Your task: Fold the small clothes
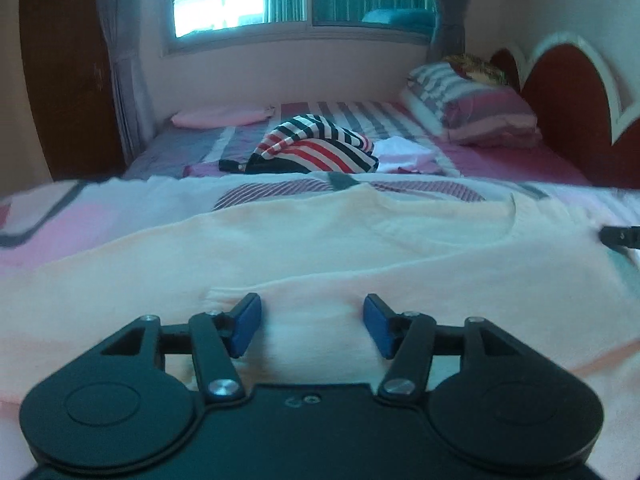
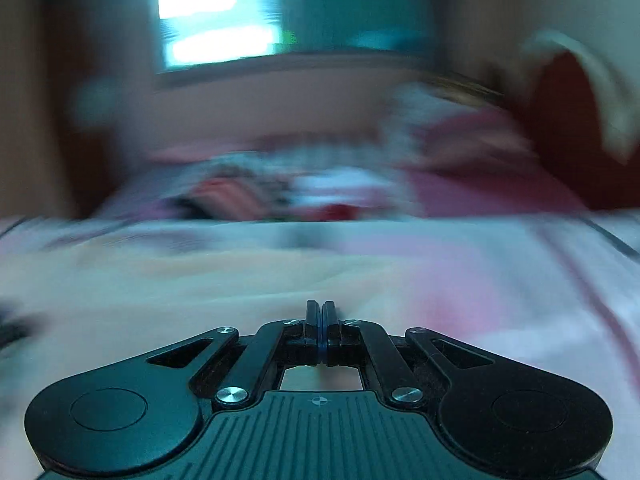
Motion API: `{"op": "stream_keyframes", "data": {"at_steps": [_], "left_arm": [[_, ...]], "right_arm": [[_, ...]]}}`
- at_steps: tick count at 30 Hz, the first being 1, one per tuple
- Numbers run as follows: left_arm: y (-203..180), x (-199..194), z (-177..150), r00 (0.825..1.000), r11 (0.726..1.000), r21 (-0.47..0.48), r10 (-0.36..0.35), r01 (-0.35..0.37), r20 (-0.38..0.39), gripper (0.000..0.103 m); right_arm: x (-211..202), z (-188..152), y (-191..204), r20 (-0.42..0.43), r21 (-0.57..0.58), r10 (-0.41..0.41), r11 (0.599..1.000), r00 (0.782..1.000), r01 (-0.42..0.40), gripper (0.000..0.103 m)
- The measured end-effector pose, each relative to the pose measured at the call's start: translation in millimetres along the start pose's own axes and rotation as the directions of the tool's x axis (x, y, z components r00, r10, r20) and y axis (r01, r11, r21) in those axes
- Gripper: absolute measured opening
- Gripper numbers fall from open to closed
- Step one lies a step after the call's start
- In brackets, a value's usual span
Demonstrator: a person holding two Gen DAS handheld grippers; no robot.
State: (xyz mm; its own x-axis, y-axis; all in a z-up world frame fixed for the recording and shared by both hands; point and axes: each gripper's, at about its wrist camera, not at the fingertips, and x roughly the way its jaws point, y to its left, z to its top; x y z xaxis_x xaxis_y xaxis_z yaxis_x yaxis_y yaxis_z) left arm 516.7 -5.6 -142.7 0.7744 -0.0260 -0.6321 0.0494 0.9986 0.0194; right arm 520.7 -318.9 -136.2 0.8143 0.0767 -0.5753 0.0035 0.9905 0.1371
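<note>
Two grippers are working over a pale peach shirt (image 1: 320, 248) that is lying spread flat on the patterned blanket (image 1: 60, 216) of a bed. The left gripper (image 1: 312, 322) is hovering low at the shirt's near edge, its blue pads (image 1: 245, 326) standing wide apart with cloth showing between them. Farther back, a striped garment (image 1: 316, 146) is lying bunched beside a small white one (image 1: 404, 152), with pillows (image 1: 468, 108) stacking up against the red headboard (image 1: 568, 108). The right gripper (image 2: 321, 320) is sitting with its fingers pressed together, nothing visibly caught between them; its view is blurring heavily.
</note>
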Motion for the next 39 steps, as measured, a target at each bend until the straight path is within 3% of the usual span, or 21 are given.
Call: {"op": "stream_keyframes", "data": {"at_steps": [2, 4, 10, 14, 19, 20, 24, 27, 30, 32, 34, 39], "left_arm": [[-1.9, -0.6, 0.8, 1.0, 1.0, 0.009, 0.005, -0.005, 0.0, 0.057], [-7.0, -0.3, 1.4, 1.0, 1.0, 0.022, 0.02, -0.02, 0.001, 0.058], [-6.2, -8.0, 8.6, 1.0, 0.999, 0.017, 0.027, -0.027, 0.002, 0.055], [-26.1, -20.1, 11.8, 1.0, 0.999, 0.041, -0.015, 0.014, 0.015, 0.055], [-38.2, -25.2, -8.0, 1.0, 0.996, 0.09, -0.021, 0.023, -0.022, 0.056], [-36.5, -22.0, -15.3, 0.999, 0.996, 0.085, -0.021, 0.024, -0.031, 0.056], [-31.7, -36.2, -12.0, 1.0, 0.999, 0.046, -0.015, 0.016, -0.013, 0.053], [-32.7, -50.2, -11.7, 0.999, 0.998, 0.054, -0.025, 0.023, 0.027, 0.054], [-34.7, -44.6, -17.5, 1.0, 0.998, 0.066, -0.013, 0.013, -0.006, 0.055], [-31.8, -38.7, -24.6, 0.999, 0.998, 0.065, -0.007, 0.009, -0.034, 0.056], [-28.5, -41.4, -27.0, 1.0, 0.998, 0.064, -0.006, 0.008, -0.03, 0.058], [-19.5, -45.1, -23.3, 1.0, 0.999, 0.048, 0.013, -0.012, -0.016, 0.058]], "right_arm": [[9.8, 5.3, -28.1, -0.016, 0.07, 0.013, 0.998, 1.0, -0.012, 0.0], [10.9, 7.2, -28.4, -0.024, 0.011, -0.019, 1.0, 1.0, 0.019, 0.0], [9.2, 9.3, -40.0, -0.043, 0.045, -0.006, 0.999, 0.999, 0.008, 0.0], [-8.5, 13.4, -35.1, -0.043, 0.053, 0.014, 0.999, 0.999, -0.011, 0.0], [-47.2, -11.4, -24.6, -0.061, 0.04, 0.042, 0.998, 0.997, -0.04, 0.0], [-48.4, -22.6, -22.0, -0.104, 0.019, 0.046, 0.999, 0.993, -0.044, 0.0], [-63.8, -36.1, -13.6, -0.081, -0.056, 0.014, 0.998, 0.997, -0.018, 0.0], [-88.1, -34.7, -6.5, -0.017, -0.062, 0.05, 0.997, 0.999, -0.051, 0.0], [-95.6, -42.4, 2.9, -0.03, -0.08, 0.076, 0.994, 0.997, -0.078, 0.0], [-88.9, -48.8, 7.5, -0.057, -0.116, 0.039, 0.992, 0.998, -0.045, 0.0], [-87.9, -51.2, 2.1, -0.058, -0.071, 0.032, 0.997, 0.998, -0.036, 0.0], [-97.1, -38.9, 10.9, 0.018, -0.084, 0.067, 0.994, 0.998, -0.065, 0.0]]}}
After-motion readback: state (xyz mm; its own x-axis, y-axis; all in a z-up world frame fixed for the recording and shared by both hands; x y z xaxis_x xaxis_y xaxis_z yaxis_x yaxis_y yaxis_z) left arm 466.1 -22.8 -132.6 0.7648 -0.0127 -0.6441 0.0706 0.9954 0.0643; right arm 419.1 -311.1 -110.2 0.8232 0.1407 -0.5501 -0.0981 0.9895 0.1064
